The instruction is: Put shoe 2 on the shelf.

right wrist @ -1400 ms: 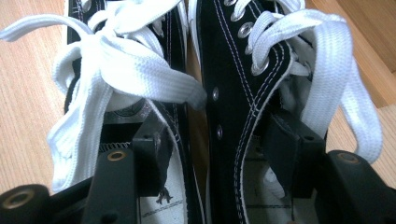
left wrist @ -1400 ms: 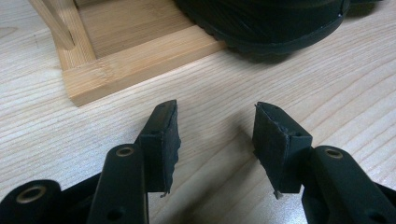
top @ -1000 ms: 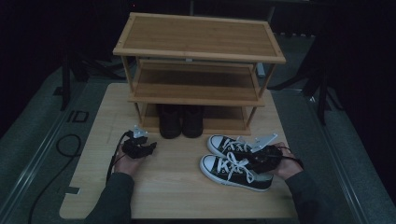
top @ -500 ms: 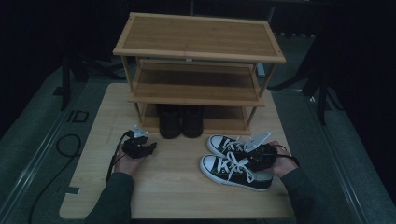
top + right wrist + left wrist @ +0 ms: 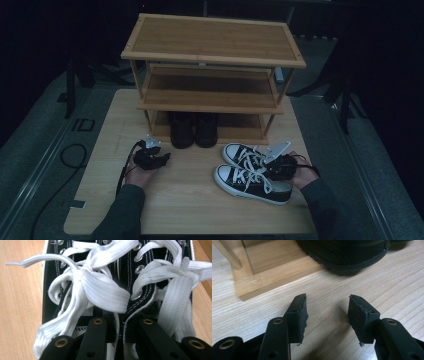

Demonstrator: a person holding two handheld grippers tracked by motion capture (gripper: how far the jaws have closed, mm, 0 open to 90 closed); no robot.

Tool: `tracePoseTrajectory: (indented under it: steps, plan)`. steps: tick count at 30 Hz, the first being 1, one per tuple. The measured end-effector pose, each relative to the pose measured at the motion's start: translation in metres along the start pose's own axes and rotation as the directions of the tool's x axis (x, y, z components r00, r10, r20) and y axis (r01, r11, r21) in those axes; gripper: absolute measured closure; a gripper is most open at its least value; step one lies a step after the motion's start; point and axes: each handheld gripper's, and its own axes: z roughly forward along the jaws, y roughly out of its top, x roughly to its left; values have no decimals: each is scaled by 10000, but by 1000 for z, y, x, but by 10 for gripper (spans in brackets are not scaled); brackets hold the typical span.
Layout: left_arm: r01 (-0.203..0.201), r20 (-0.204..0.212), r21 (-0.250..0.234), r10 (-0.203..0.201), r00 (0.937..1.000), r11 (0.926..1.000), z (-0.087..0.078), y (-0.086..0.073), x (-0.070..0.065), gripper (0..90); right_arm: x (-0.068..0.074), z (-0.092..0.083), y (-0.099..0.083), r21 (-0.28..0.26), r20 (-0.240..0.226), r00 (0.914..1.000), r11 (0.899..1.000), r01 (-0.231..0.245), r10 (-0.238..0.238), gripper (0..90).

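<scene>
Two black-and-white sneakers [image 5: 252, 175] lie on the table [image 5: 200, 210] just before the three-tier shoe rack [image 5: 212, 75]. The right tool [image 5: 280, 165] has just closed, pinching both sneakers' inner collars together. The left tool [image 5: 150, 157] gapes empty near two black shoes [image 5: 193, 129] under the rack.

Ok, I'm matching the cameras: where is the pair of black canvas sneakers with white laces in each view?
High view: pair of black canvas sneakers with white laces, right of centre on the light wooden table.
Right gripper view: sneakers across the picture; the right gripper has just been closing on their inner collars.
Left gripper view: the shared landmark, the same table, also at the right gripper view's left edge.
</scene>
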Motion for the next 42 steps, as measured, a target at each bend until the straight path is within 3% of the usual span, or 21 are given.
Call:
tracePoseTrajectory:
  steps: [3,15,22,42]
  plan:
    - [31,-7,-107,-32,10000,9999,0,-1,-1,496,-2,-1,0,-73,-127,9999,10000,-24,23,840]
    - [12,-23,-221,-13,10000,9998,0,-3,-2,489,-3,-6,1,-343,90,10000,9994,-19,22,845]
    - [3,-44,-216,-4,10000,9998,0,-3,-2,486,-7,-21,4,-804,223,9997,9967,-68,86,845]
    - [22,-20,-199,-22,10000,9998,0,-3,-3,482,-16,-59,45,-737,218,9932,9906,1153,-1140,845]
